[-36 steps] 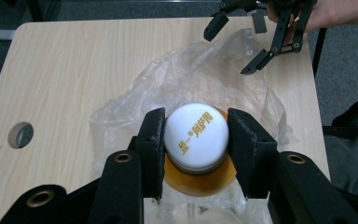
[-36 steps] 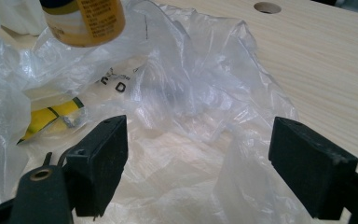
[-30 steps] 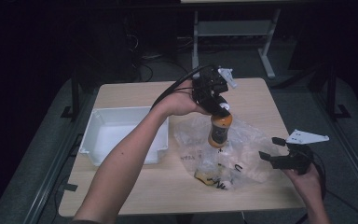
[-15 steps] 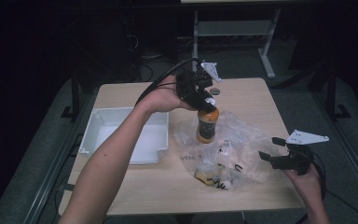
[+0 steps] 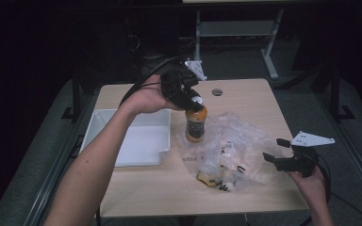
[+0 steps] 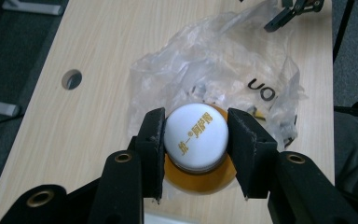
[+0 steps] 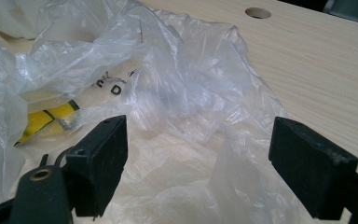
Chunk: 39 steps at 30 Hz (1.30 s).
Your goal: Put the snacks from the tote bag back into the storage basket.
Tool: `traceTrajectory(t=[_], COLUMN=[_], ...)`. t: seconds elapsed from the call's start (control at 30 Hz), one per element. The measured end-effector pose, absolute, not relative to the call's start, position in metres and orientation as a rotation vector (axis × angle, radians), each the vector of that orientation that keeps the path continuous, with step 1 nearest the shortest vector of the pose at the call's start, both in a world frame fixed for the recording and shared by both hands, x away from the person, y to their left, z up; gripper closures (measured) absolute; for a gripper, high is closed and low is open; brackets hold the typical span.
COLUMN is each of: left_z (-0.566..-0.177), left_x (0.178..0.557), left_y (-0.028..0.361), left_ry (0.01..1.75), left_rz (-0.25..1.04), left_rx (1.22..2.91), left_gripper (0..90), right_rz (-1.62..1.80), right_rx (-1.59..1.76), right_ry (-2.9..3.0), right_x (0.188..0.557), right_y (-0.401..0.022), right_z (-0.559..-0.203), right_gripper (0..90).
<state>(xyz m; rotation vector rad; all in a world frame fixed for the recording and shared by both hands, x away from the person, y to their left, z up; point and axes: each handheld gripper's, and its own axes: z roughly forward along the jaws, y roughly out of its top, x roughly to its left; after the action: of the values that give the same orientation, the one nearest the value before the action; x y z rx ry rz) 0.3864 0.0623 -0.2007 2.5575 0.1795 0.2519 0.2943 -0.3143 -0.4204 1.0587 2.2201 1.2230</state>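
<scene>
An orange drink bottle (image 5: 195, 126) with a white cap (image 6: 196, 136) is held upright at the left edge of a crumpled clear plastic bag (image 5: 238, 141). My left gripper (image 5: 195, 102) comes down on it from above, and its pads (image 6: 154, 140) are shut on the cap's sides. My right gripper (image 5: 274, 149) rests low at the bag's right edge. It is open (image 7: 198, 154), with only loose bag film (image 7: 168, 84) lying between its jaws. A yellow packet (image 5: 212, 179) lies inside the bag.
A shallow white tray (image 5: 122, 141) sits on the wooden table just left of the bottle. A round hole (image 5: 217, 92) is in the tabletop near its far edge. A metal frame stands on the floor beyond the table.
My left gripper has carried the bottle leftward, from over the bag's middle to its left edge near the tray. The right gripper has stayed put.
</scene>
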Motion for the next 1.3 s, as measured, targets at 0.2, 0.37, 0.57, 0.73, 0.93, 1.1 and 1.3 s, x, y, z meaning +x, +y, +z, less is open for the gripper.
traceTrajectory(t=[0.2, 0.37, 0.57, 0.73, 0.93, 1.1, 1.3], left_z=[-0.198, -0.2, -0.197, -0.196, -0.198, -0.204, -0.216], left_x=[0.386, 0.383, 0.382, 0.381, 0.382, 0.385, 0.388], left_y=[0.081, 0.092, 0.108, 0.126, 0.146, 0.162, 0.178], left_ry=[0.2, 0.217, 0.241, 0.27, 0.311, 0.362, 0.41], left_rz=[0.278, 0.318, 0.32, 0.325, 0.324, 0.328, 0.323], left_rx=[2.568, 2.575, 2.564, 2.546, 2.546, 2.536, 2.534], left_gripper=[58.7, 58.7, 58.7, 58.7, 58.7, 58.7, 58.7], right_rz=[1.211, 1.207, 1.208, 1.208, 1.208, 1.213, 1.213], right_rx=[1.045, 1.046, 1.046, 1.053, 1.049, 1.068, 1.065], right_ry=[2.225, 2.23, 2.225, 2.225, 2.227, 2.222, 2.212], right_x=[0.293, 0.293, 0.293, 0.294, 0.295, 0.296, 0.296], right_y=[-0.312, -0.311, -0.312, -0.311, -0.31, -0.308, -0.308], right_z=[-0.42, -0.42, -0.421, -0.42, -0.42, -0.42, -0.419], right_gripper=[19.1, 19.1, 19.0, 18.9, 18.9, 19.0, 19.0])
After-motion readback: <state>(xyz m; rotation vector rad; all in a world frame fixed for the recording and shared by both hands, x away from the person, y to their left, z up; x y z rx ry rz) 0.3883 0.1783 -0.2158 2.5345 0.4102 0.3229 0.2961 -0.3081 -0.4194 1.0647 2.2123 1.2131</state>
